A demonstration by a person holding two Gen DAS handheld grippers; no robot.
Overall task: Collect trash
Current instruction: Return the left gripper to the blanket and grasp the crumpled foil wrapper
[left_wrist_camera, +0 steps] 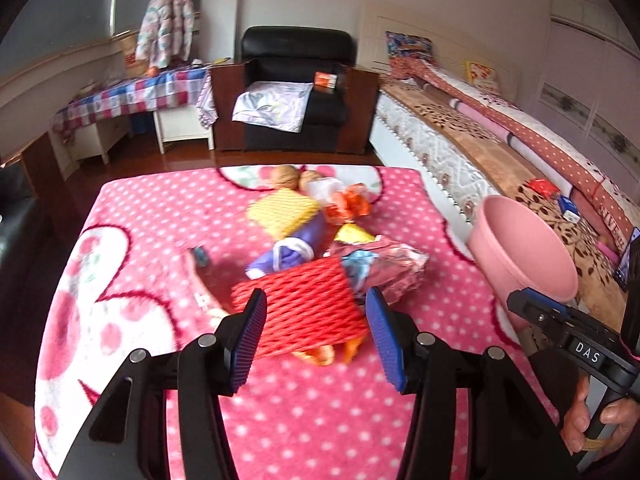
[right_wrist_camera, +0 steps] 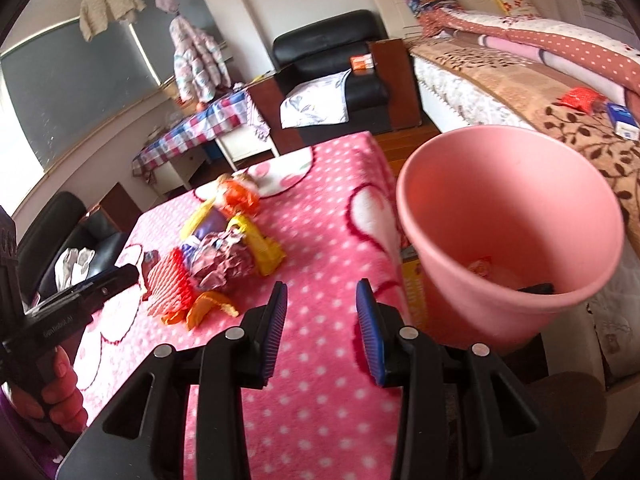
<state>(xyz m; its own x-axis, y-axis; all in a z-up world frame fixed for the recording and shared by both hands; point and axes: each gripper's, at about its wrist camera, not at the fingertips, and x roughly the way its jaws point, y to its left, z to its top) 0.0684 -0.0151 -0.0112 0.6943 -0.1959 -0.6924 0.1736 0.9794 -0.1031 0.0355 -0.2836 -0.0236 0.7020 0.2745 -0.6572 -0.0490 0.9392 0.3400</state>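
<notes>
The trash pile (left_wrist_camera: 316, 248) is heaped mid-blanket, left of the pink bin (right_wrist_camera: 512, 232). The left gripper (left_wrist_camera: 316, 332) is spread wide around the red foam net (left_wrist_camera: 300, 308), nothing pinched. The right gripper (right_wrist_camera: 322, 328) is half-open, empty. The flimsy net could be snagged, neighbouring wrappers dragged along.

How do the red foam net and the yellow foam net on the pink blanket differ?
The red foam net lies at the near end of the pile, just ahead of the left gripper; the yellow foam net lies farther back. The red one looks larger in the left wrist view, being closer. Both share a ribbed mesh texture and lie untouched.
</notes>
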